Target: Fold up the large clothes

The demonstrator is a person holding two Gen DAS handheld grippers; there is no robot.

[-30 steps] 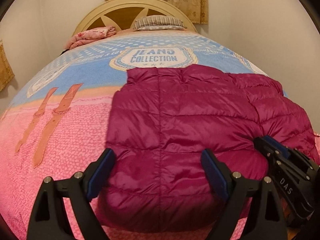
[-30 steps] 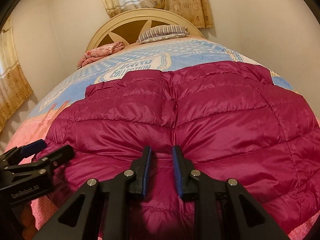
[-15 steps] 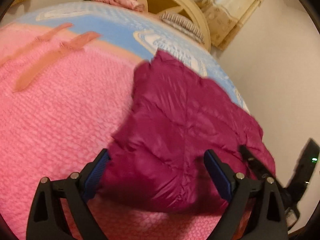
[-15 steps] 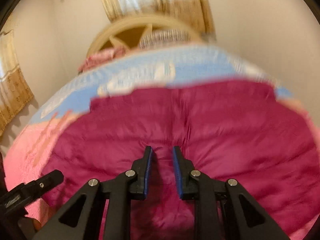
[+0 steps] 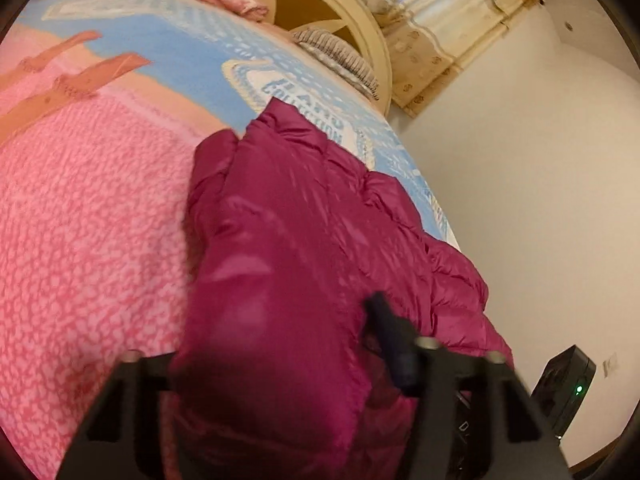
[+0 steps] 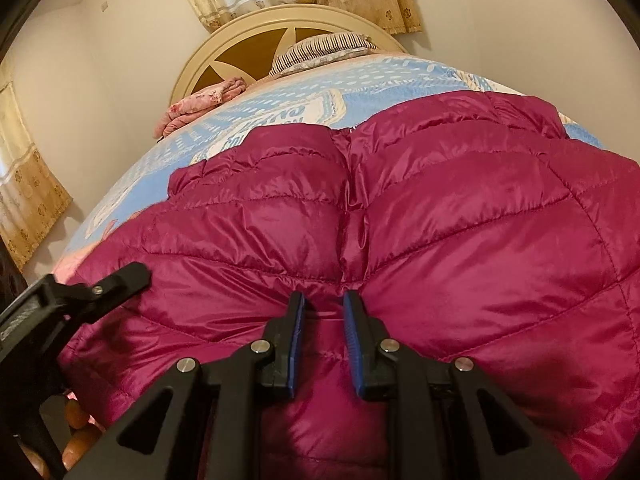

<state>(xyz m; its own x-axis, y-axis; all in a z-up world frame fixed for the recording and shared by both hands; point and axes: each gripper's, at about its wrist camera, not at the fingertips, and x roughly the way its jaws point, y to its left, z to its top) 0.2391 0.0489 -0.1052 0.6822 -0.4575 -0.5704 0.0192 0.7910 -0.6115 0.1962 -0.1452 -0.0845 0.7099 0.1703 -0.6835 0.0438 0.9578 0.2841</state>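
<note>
A magenta quilted puffer jacket (image 6: 440,208) lies spread on the bed; it also shows in the left wrist view (image 5: 300,220). My right gripper (image 6: 324,312) is shut on a fold of the jacket's near hem at its centre seam. My left gripper (image 5: 280,340) is at the jacket's near left corner, with its jaws wide apart and puffy fabric bulging between them and covering the left finger; only the right finger (image 5: 390,344) shows. The left gripper also shows at the left of the right wrist view (image 6: 120,280).
The bed has a pink and blue blanket (image 5: 80,240) and a cream headboard (image 6: 248,40). A striped pillow (image 6: 324,48) and a folded pink cloth (image 6: 200,104) lie at the head. A wall runs along the bed's right side (image 5: 520,160).
My left gripper has tilted and pushed forward into the jacket's left corner, so fabric now fills its jaws. My right gripper stays clamped on the hem and has lifted slightly.
</note>
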